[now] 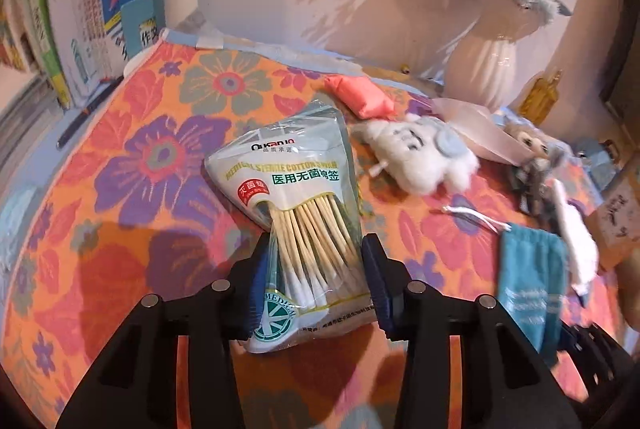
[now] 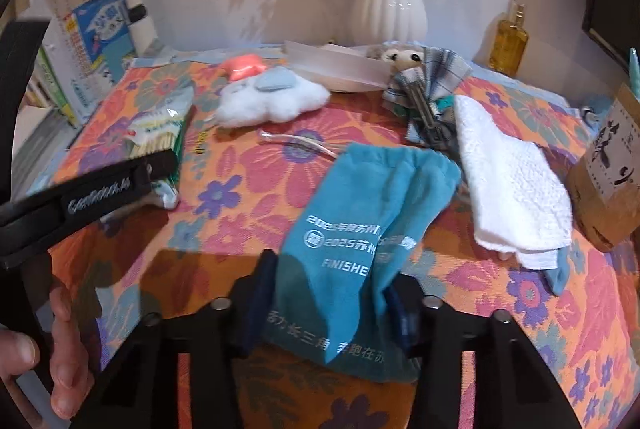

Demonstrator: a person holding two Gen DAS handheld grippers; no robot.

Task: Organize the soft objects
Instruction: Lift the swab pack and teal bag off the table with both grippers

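Observation:
My left gripper [image 1: 318, 281] is shut on a clear bag of cotton swabs [image 1: 296, 197], its blue pads pressing the bag's lower sides just above the flowered cloth; the same bag shows in the right wrist view [image 2: 160, 133]. My right gripper [image 2: 332, 309] is shut on a teal drawstring pouch [image 2: 360, 229], also seen in the left wrist view [image 1: 530, 285]. A white cloud plush [image 1: 424, 157] [image 2: 272, 101], a pink pouch [image 1: 362, 95], a doll [image 2: 416, 85] and a white towel [image 2: 508, 181] lie further back.
Books [image 1: 100, 9] stand at the left edge. A white vase with flowers [image 2: 390, 9] and an amber bottle [image 2: 510, 43] stand at the back wall. A brown box [image 2: 608, 181] stands at the right. A clear plastic tray [image 2: 336, 67] sits behind the plush.

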